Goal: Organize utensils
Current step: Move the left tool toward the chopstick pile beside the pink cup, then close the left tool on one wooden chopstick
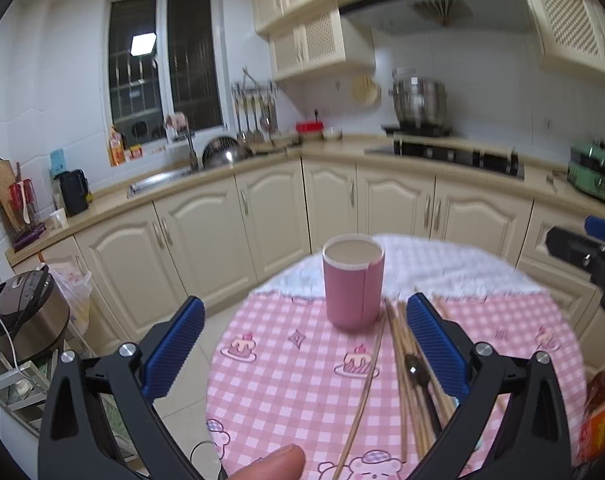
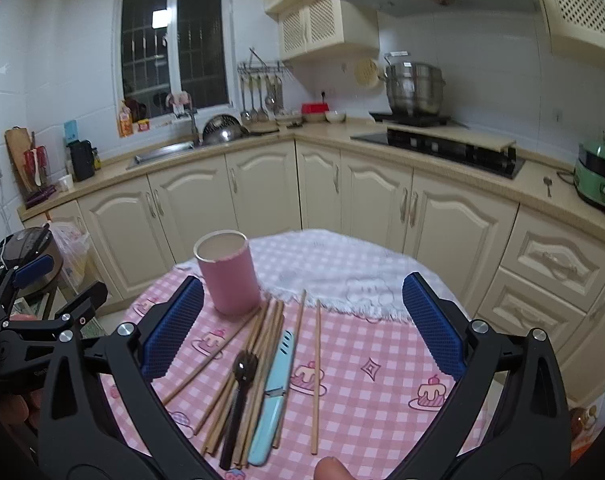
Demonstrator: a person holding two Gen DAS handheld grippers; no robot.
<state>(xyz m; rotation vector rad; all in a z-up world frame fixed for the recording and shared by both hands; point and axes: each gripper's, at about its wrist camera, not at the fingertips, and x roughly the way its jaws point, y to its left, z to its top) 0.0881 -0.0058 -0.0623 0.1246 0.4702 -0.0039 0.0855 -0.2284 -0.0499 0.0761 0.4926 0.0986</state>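
Left wrist: left gripper [image 1: 302, 340] spread wide, empty, above the table [image 1: 282, 380]; one pink cup [image 1: 353, 282], one black spoon [image 1: 420, 380], chopsticks [image 1: 406, 380] blurred, perhaps ten.

Right wrist: right gripper [image 2: 302, 324] spread, empty; one blue case [image 2: 276, 392] among the chopsticks.

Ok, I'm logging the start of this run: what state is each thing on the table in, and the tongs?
pink cup: upright, looks empty
chopsticks: loose, lying flat beside the cup
black spoon: lying on the chopsticks
light blue case: lying flat, closed
left tongs: open, holding nothing
right tongs: open, holding nothing
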